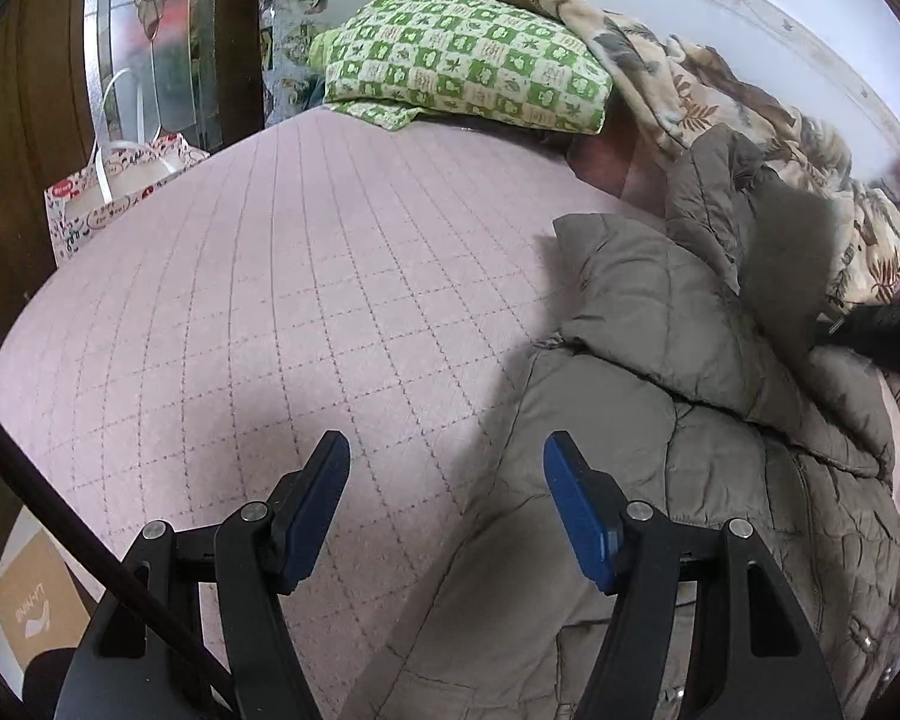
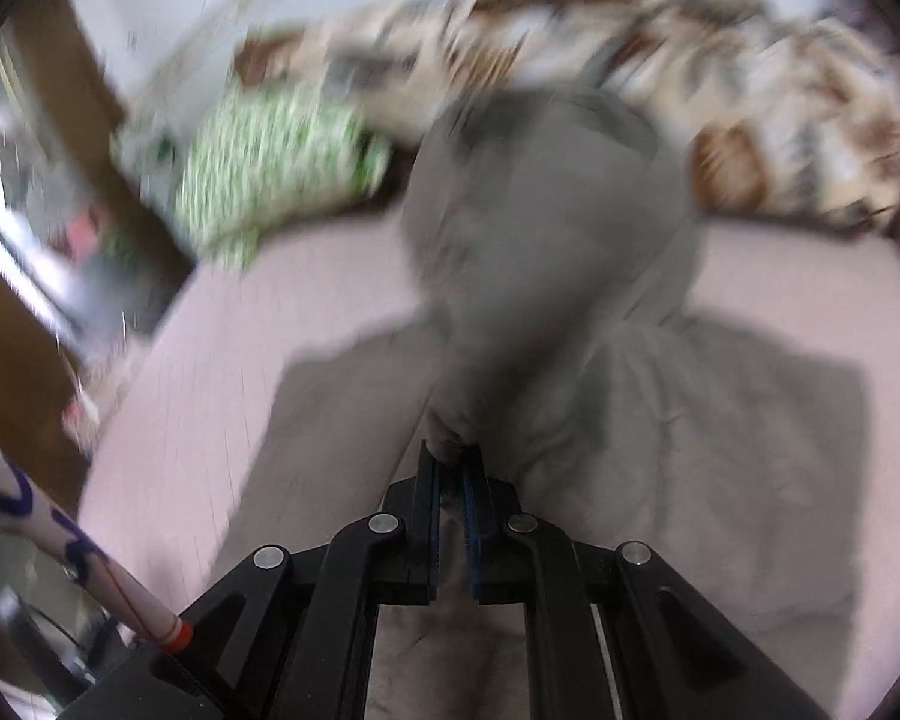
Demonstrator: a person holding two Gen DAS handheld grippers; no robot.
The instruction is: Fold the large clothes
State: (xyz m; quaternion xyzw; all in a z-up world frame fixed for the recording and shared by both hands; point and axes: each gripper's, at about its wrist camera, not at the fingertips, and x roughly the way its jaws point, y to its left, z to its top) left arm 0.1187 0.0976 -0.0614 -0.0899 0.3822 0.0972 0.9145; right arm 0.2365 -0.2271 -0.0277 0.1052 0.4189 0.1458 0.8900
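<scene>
Faintly, "for You" showed on the bag (image 1: 114, 192) at nine o'clock; left gripper (image 1: 447, 468) gaped empty, right gripper (image 2: 453, 462) pinched the coat (image 2: 546, 252).

A brown cardboard box (image 1: 33, 612) at the near left is showing white "LI-NING" lettering, turned on its side, beside a white logo mark. A patterned gift bag (image 1: 99, 198) at the far left is carrying script on its white oval that seems to be reading "for You"; its small red tag is too tiny to read. The right wrist view is blurring too much for any text.
</scene>
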